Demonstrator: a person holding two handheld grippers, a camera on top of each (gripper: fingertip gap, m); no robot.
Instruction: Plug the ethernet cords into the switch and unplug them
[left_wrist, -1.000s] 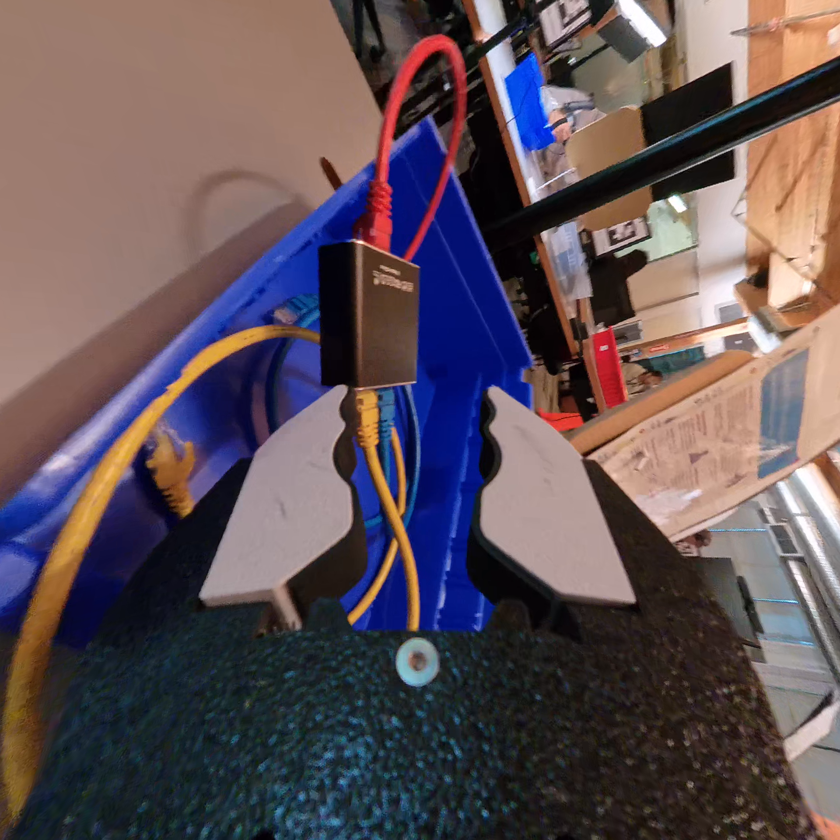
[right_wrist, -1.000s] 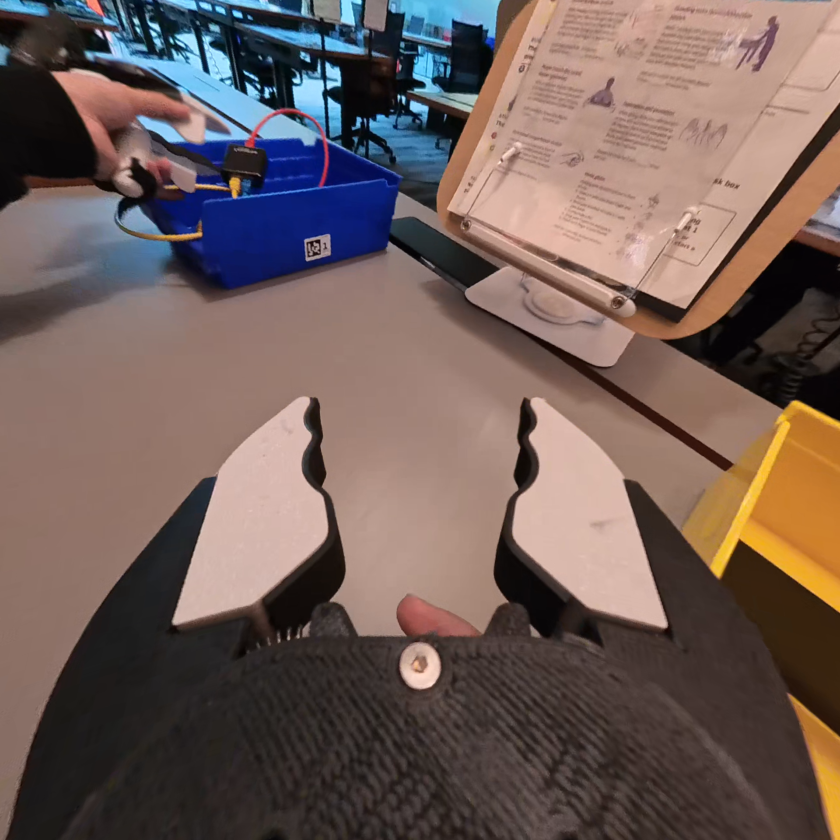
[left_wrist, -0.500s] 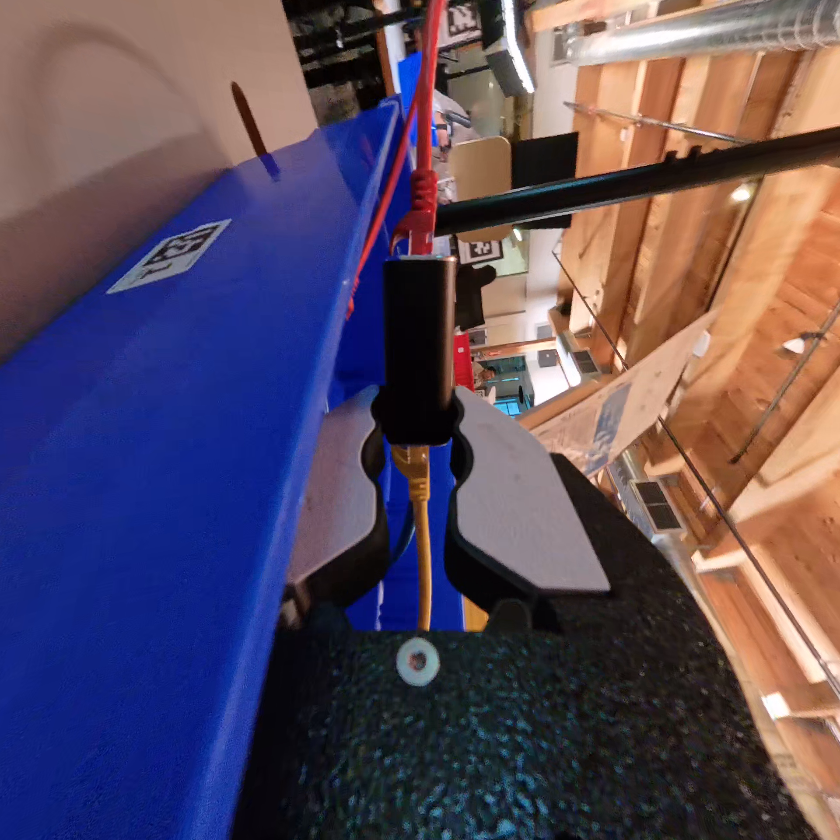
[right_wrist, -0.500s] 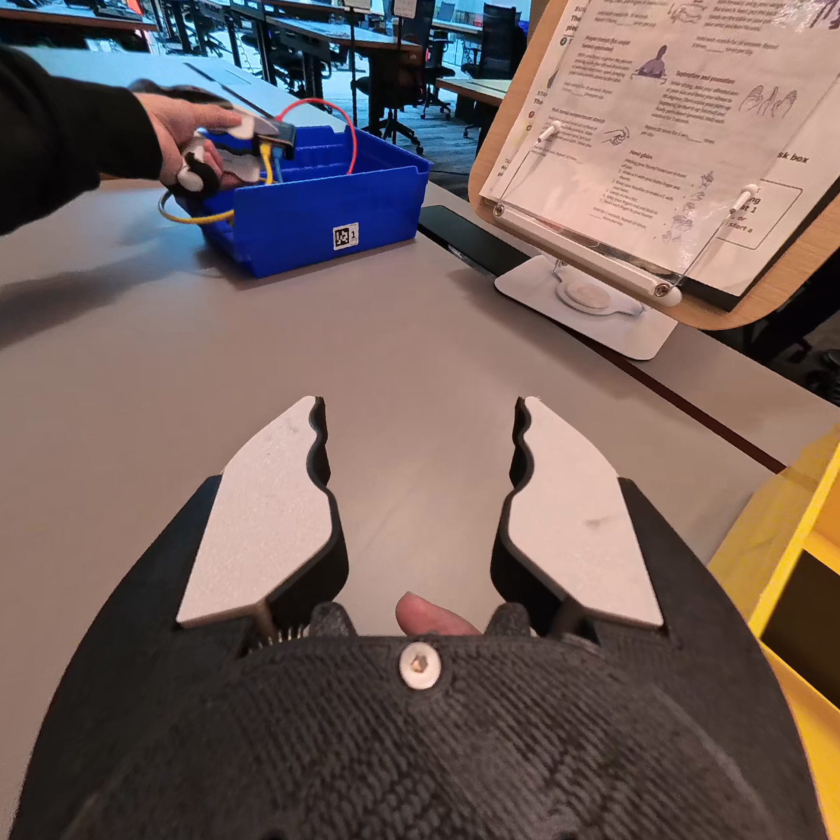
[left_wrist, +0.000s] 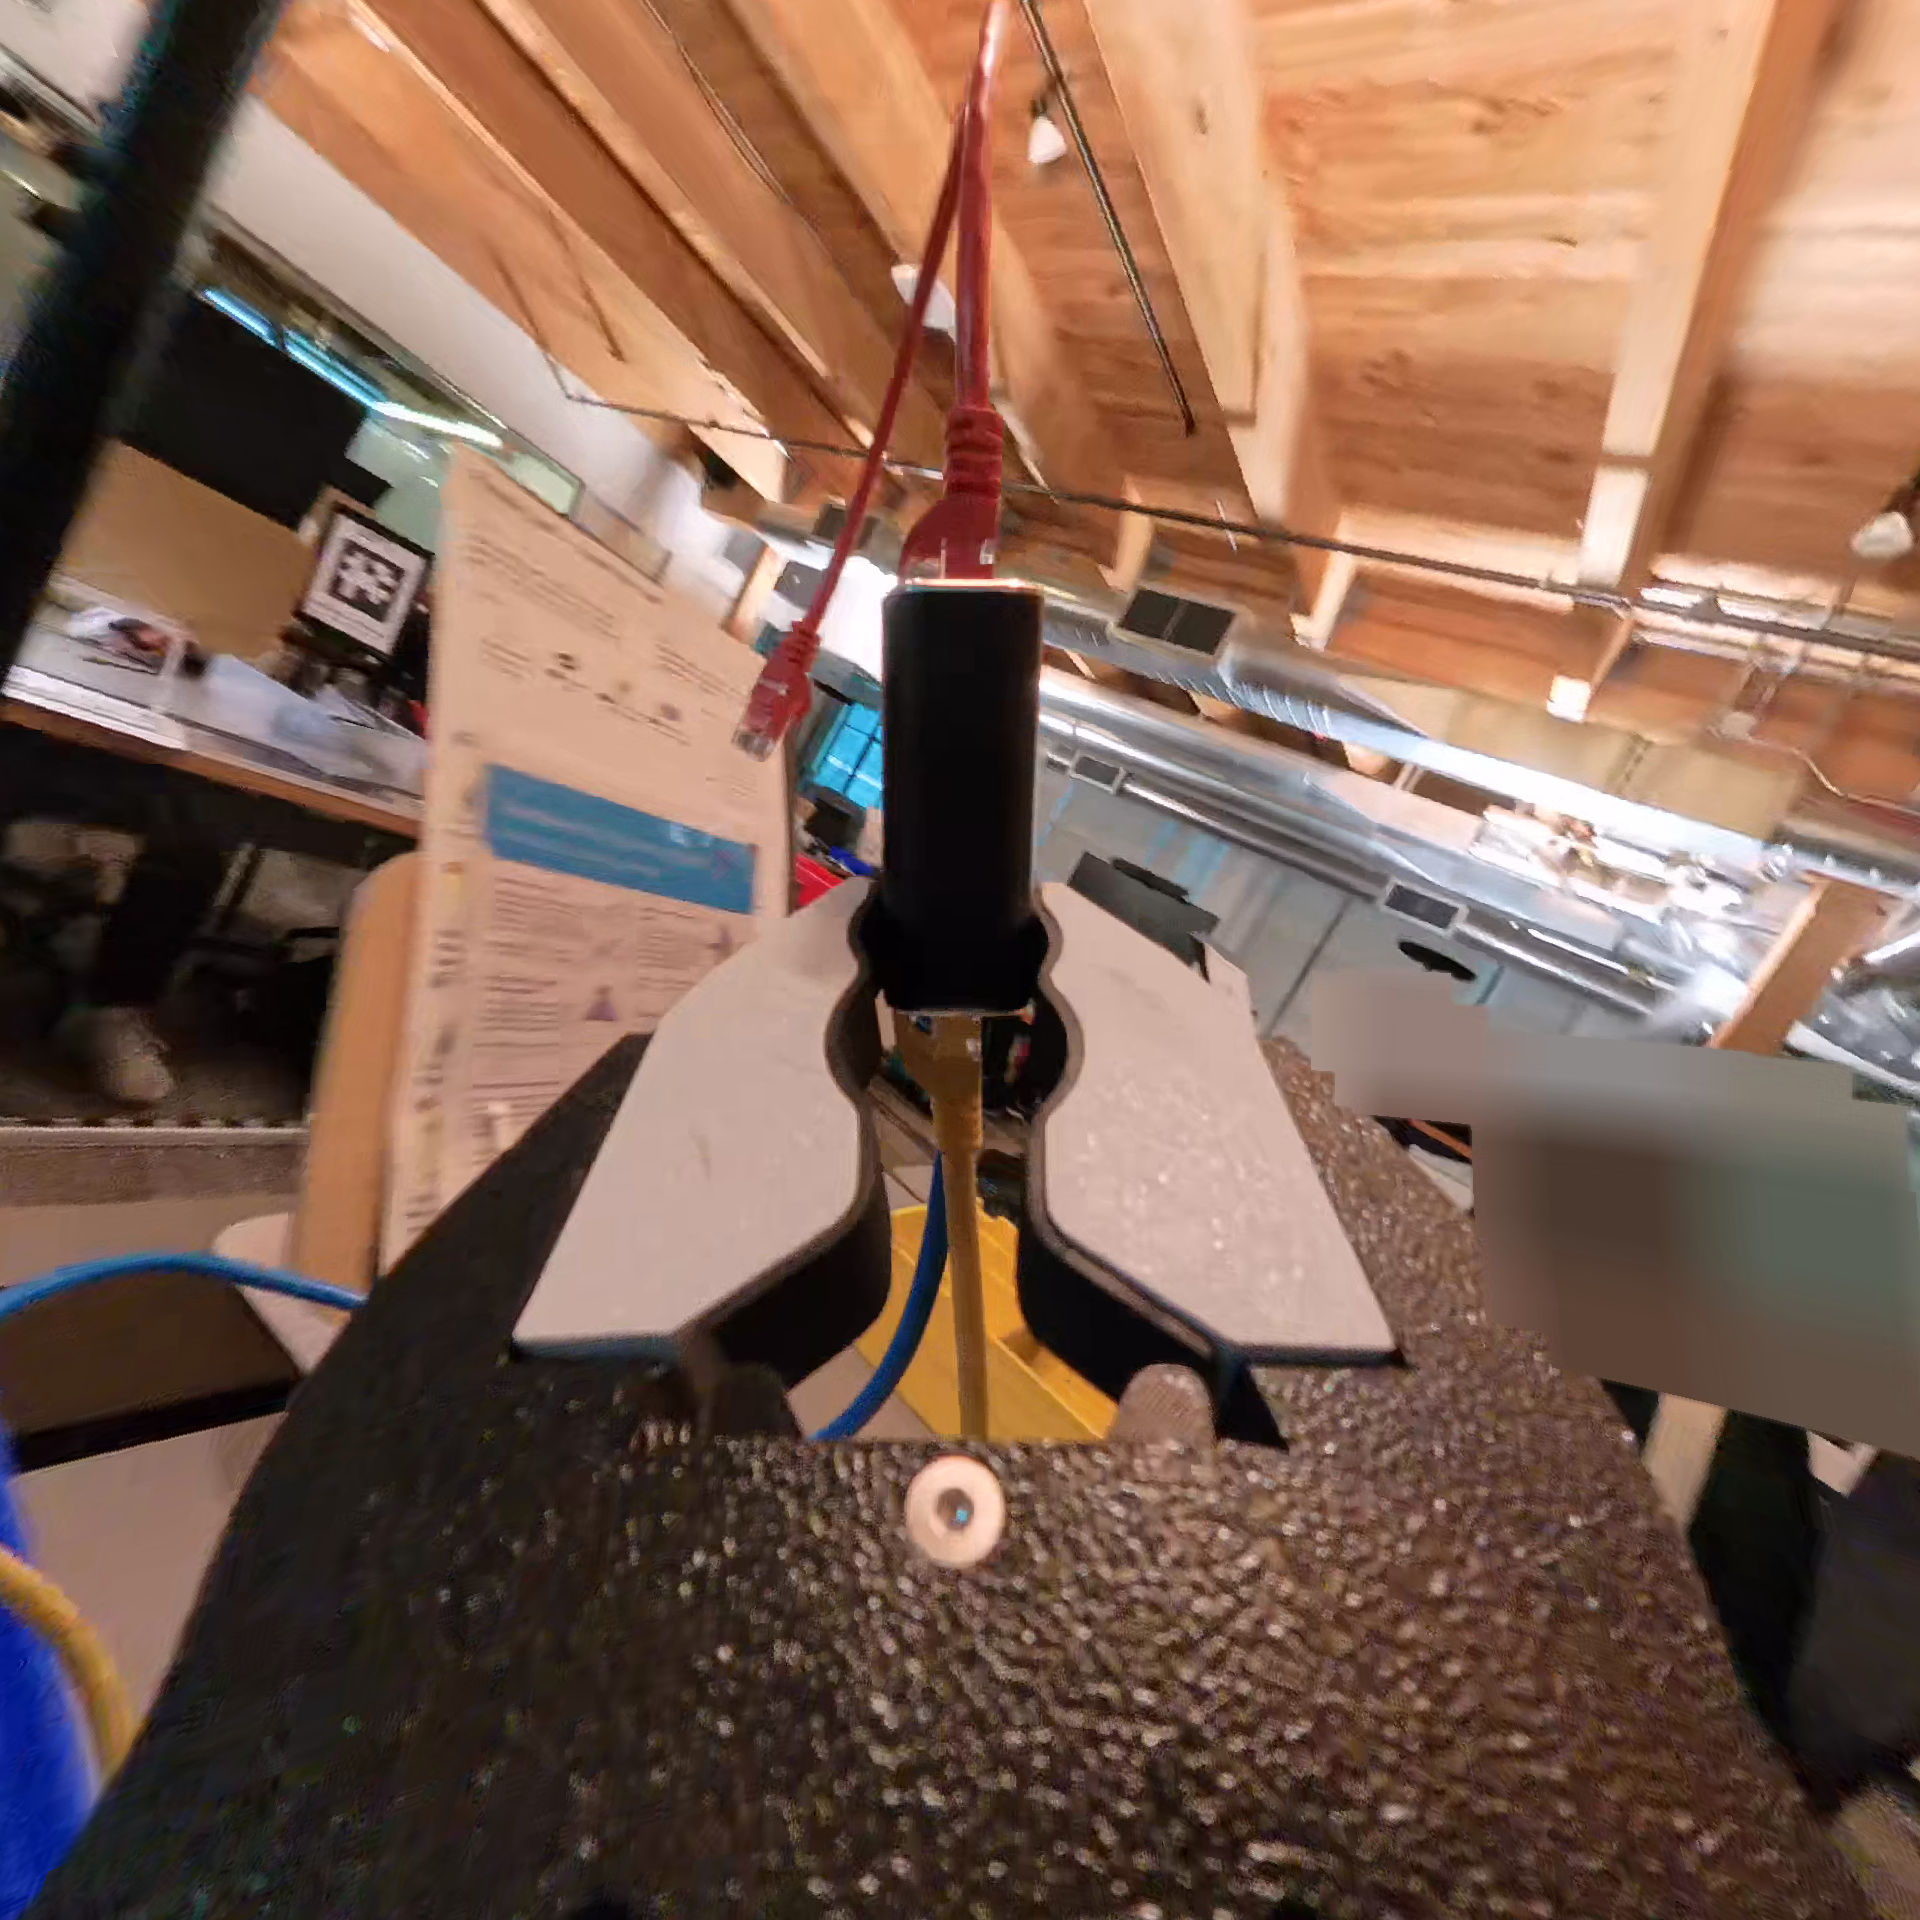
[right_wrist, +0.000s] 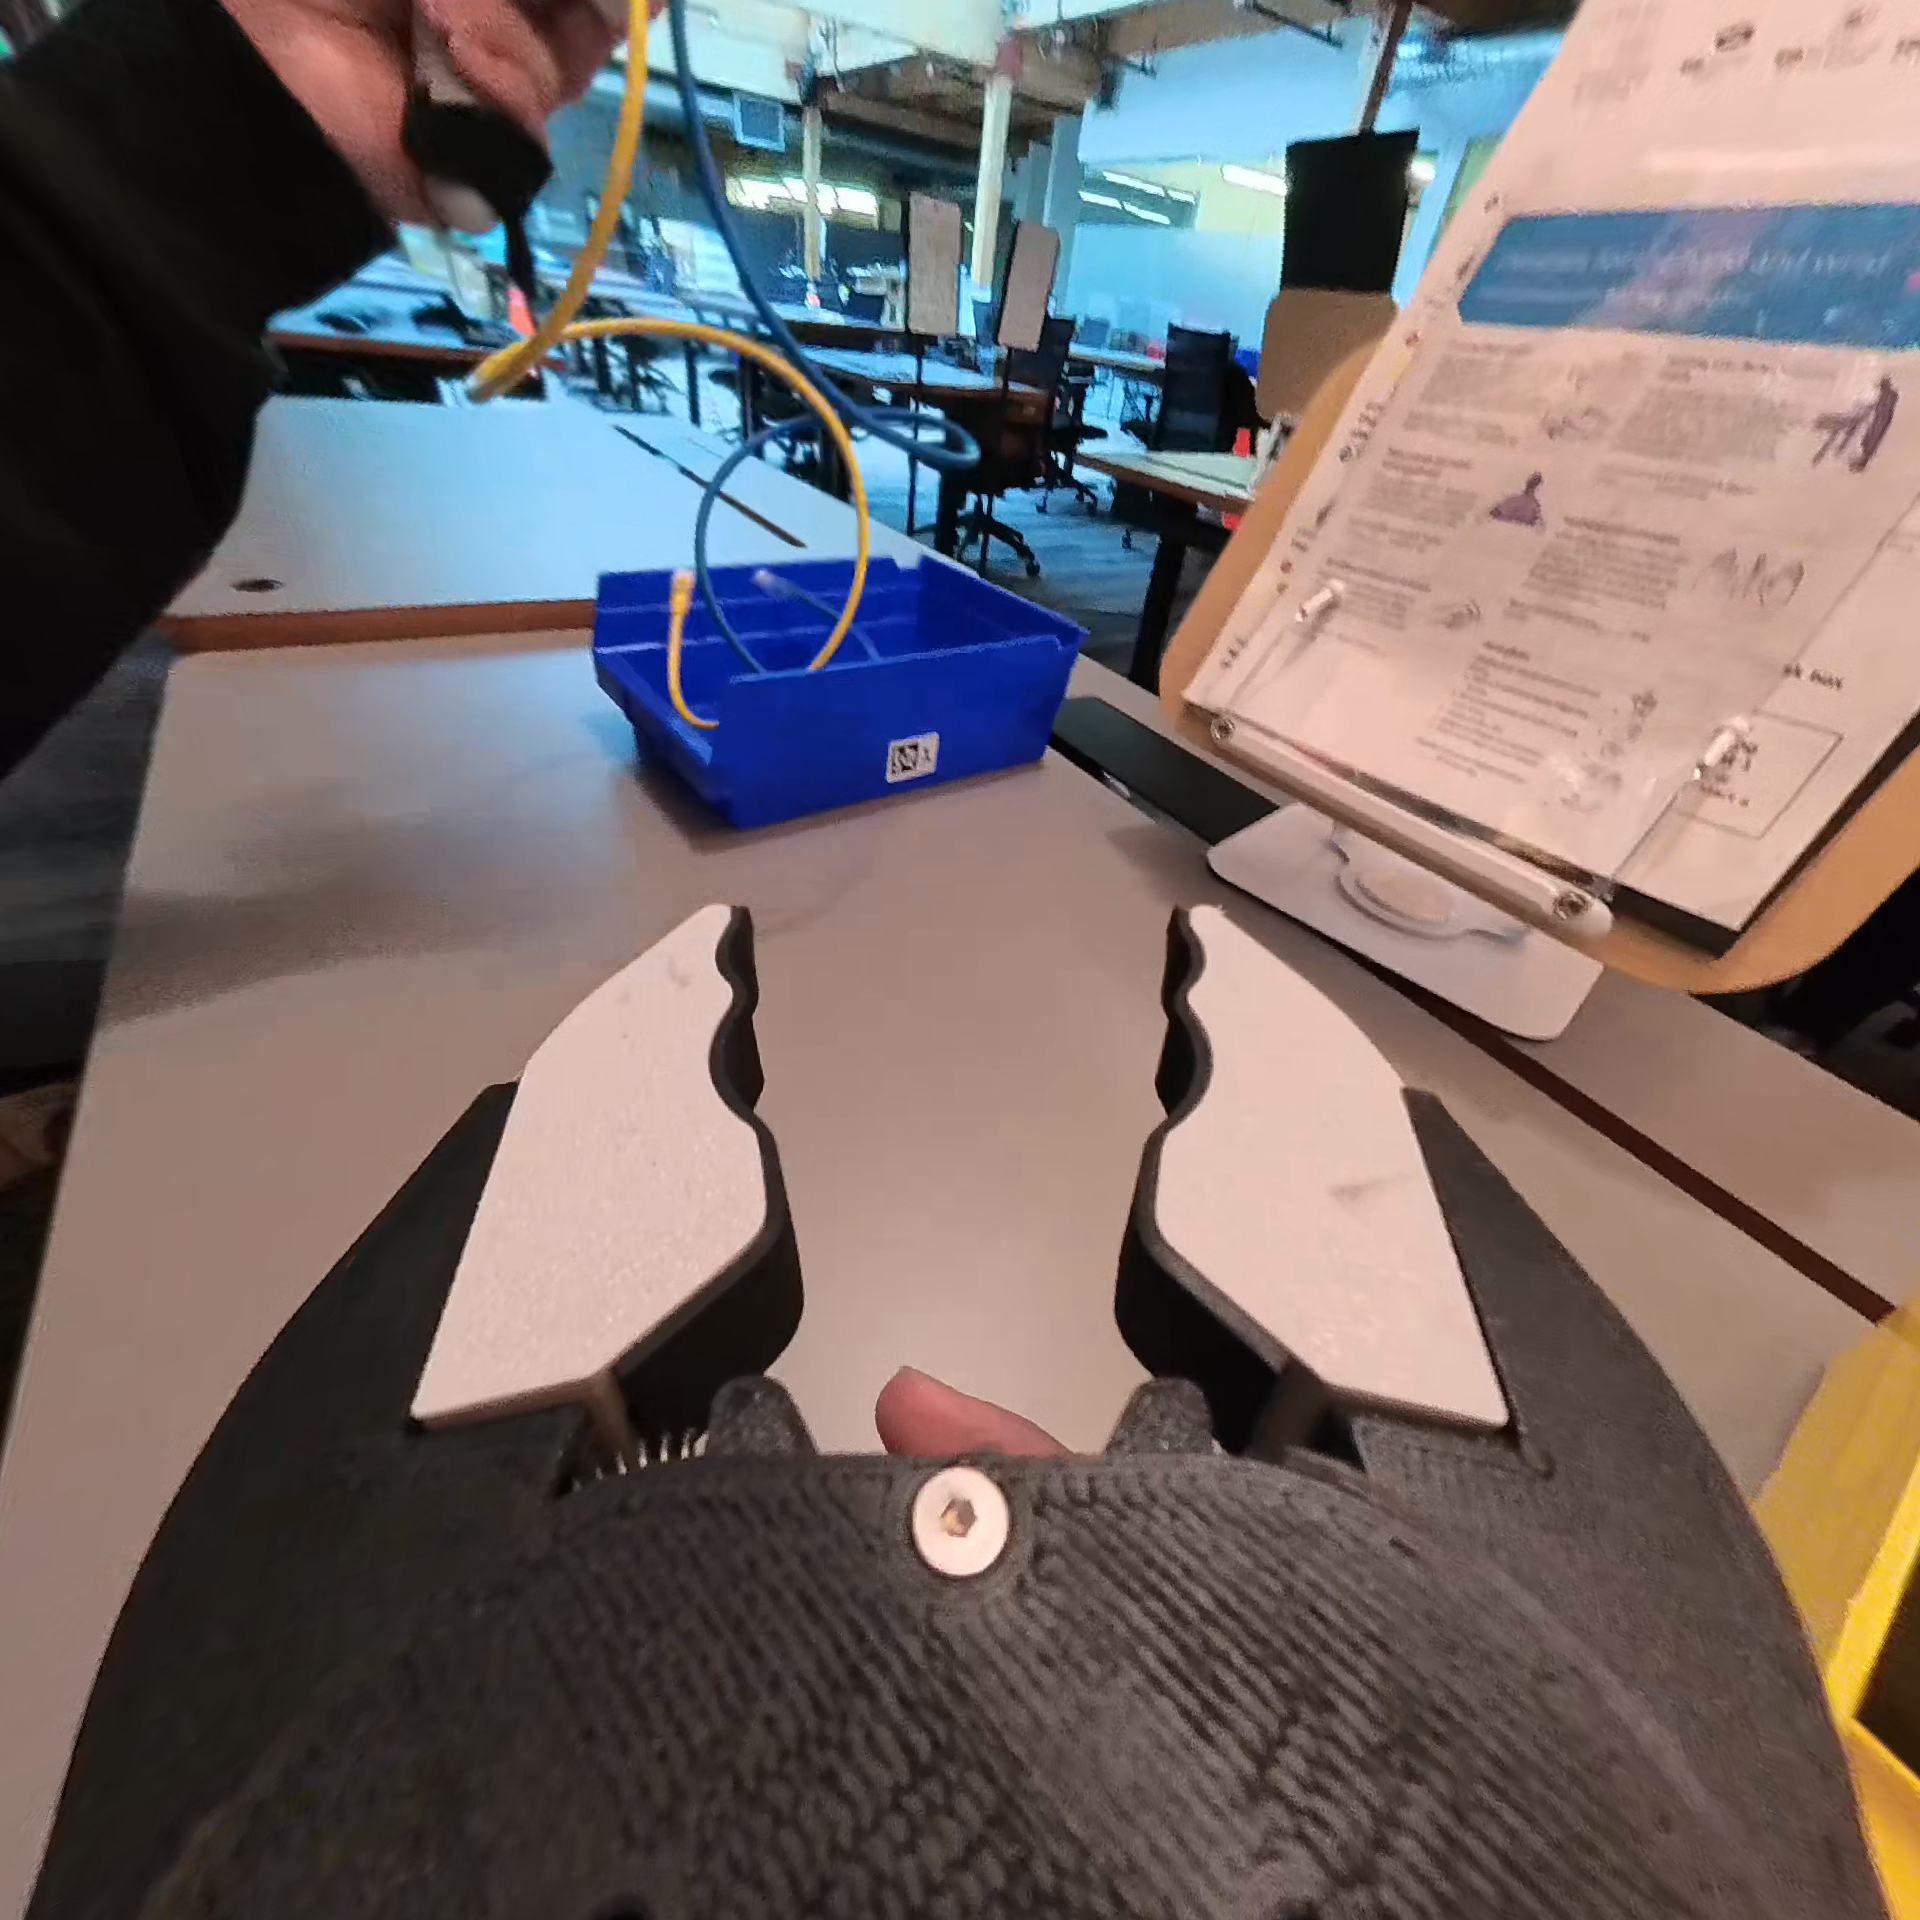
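left gripper (left_wrist: 956, 966) fingers clamped on switch (left_wrist: 958, 790), lifted above blue bin (right_wrist: 831, 675) | right gripper (right_wrist: 961, 1029) fingers apart, empty, over desk (right_wrist: 416, 831) | switch light, rigid, smooth: hold by flat sides | cords (left_wrist: 961, 1174) limp: grip plug boot

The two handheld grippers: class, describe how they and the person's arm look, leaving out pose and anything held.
Each gripper, left and right, has a rough black textured body, one silver screw at its centre, and two flat pale grey fingers with wavy black inner edges. The person's arm wears a black sleeve.
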